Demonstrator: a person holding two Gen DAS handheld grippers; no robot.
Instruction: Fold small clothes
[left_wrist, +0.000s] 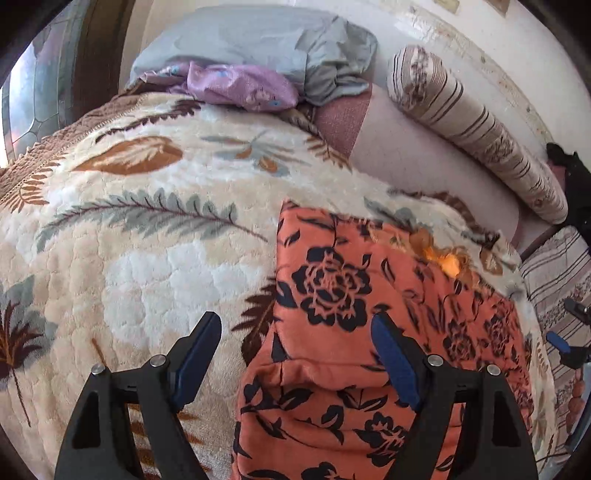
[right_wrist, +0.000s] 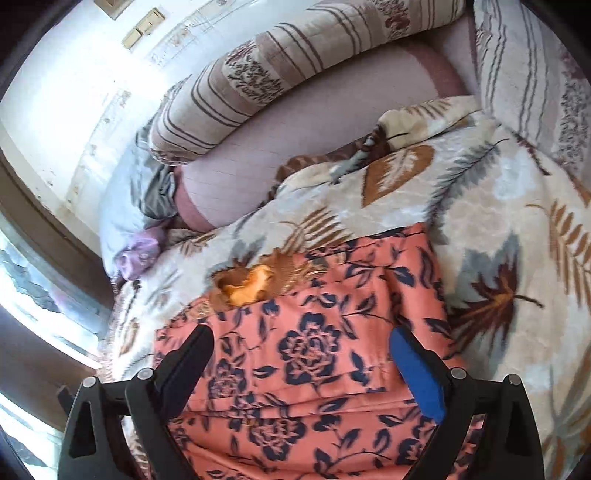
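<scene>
An orange floral garment (left_wrist: 354, 332) is spread folded on the leaf-patterned blanket (left_wrist: 147, 236); both the left gripper (left_wrist: 295, 332) and right gripper (right_wrist: 303, 347) are held agape above it, nothing clasped.

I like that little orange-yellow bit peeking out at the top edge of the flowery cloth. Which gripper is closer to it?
Probably right, not certain. The right gripper hovers open just below the orange-yellow bit; the left gripper is open, down-left of it.
</scene>
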